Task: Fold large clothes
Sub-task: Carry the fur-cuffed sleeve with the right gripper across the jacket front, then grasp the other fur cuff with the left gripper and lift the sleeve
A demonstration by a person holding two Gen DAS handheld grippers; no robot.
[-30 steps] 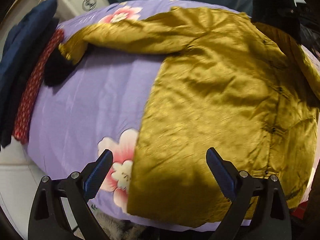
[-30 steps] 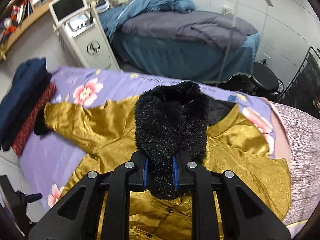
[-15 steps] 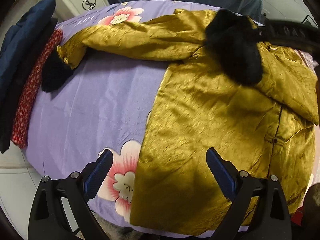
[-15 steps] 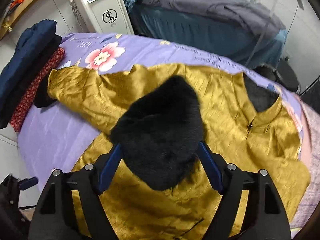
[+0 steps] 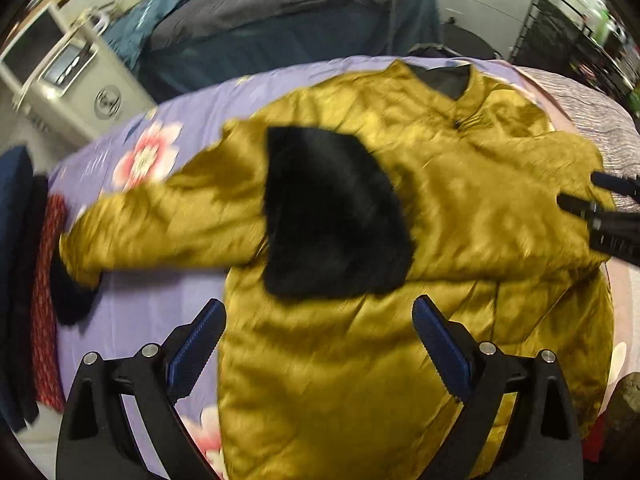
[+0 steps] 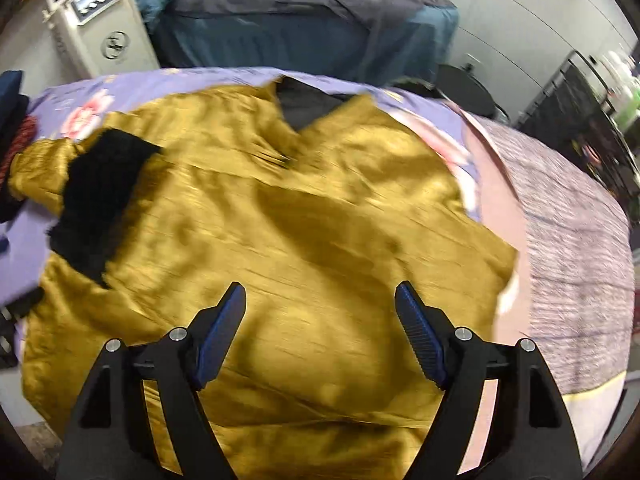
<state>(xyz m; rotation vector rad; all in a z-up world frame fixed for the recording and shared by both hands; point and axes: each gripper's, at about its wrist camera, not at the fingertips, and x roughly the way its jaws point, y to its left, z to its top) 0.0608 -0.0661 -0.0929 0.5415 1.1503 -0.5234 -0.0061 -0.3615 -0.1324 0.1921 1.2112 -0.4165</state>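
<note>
Both hand-held grippers, the right gripper (image 6: 320, 312) whose jaws have just been opening and the left gripper (image 5: 318, 326), hang spread wide and empty over the golden satin jacket (image 6: 304, 216), lying flat on the lilac floral bedsheet (image 5: 168, 308), its black fur cuff (image 5: 328, 220) folded across the chest.

Dim indoor light, motion blur, fisheye

Open air lies between my fingers (image 6: 420, 332), with only the flat gold jacket (image 6: 320, 240) below. To the left, the folded dark clothes stack (image 5: 20, 240) lines the bed's edge. The white machine (image 6: 100, 20) and teal-covered bed (image 6: 300, 32) close the far side.
</note>
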